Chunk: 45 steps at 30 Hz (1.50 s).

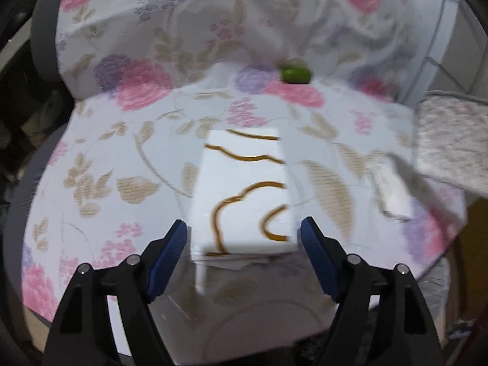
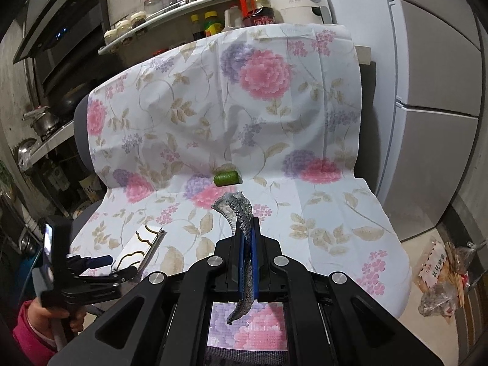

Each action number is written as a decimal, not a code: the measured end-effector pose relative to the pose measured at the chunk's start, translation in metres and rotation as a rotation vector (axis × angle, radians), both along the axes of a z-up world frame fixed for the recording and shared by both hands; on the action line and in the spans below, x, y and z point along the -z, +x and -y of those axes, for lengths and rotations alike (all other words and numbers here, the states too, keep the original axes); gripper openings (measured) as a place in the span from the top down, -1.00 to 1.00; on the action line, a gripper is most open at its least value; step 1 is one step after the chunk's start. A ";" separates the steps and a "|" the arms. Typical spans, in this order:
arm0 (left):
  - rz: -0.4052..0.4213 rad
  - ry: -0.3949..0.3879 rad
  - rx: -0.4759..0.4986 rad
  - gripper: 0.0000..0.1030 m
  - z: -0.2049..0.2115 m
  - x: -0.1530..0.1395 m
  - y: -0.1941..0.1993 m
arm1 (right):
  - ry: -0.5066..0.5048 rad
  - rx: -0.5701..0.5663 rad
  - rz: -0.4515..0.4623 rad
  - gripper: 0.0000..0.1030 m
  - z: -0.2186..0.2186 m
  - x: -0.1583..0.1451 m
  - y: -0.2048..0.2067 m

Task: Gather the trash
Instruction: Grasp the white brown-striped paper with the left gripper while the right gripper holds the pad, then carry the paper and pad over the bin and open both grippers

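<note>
A white box with brown wavy lines (image 1: 244,189) lies on the flowered cloth over a chair seat. My left gripper (image 1: 244,231) is open, its blue pads on either side of the box's near end, close to it. The box (image 2: 138,248) and the left gripper (image 2: 116,267) also show in the right wrist view. My right gripper (image 2: 249,228) is shut on a grey, scaly, crumpled strip (image 2: 239,213) and holds it above the seat. A small green piece (image 2: 225,178) lies at the seat's back crease; it also shows in the left wrist view (image 1: 295,74).
The flowered cloth (image 2: 320,213) covers the chair's seat and back. A grey fridge (image 2: 427,106) stands at the right. Bagged items (image 2: 442,277) lie on the floor at the right. Kitchen shelves with bottles (image 2: 189,3) are behind the chair.
</note>
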<state>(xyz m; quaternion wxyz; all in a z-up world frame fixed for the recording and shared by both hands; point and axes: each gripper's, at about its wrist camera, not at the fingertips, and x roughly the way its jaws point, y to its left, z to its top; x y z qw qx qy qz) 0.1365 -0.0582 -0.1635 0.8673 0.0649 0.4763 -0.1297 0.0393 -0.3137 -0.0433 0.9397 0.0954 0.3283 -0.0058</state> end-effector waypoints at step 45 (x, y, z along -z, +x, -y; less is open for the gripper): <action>0.160 -0.269 0.402 0.96 0.105 -0.101 -0.142 | 0.001 0.320 0.003 0.91 0.074 -0.018 -0.182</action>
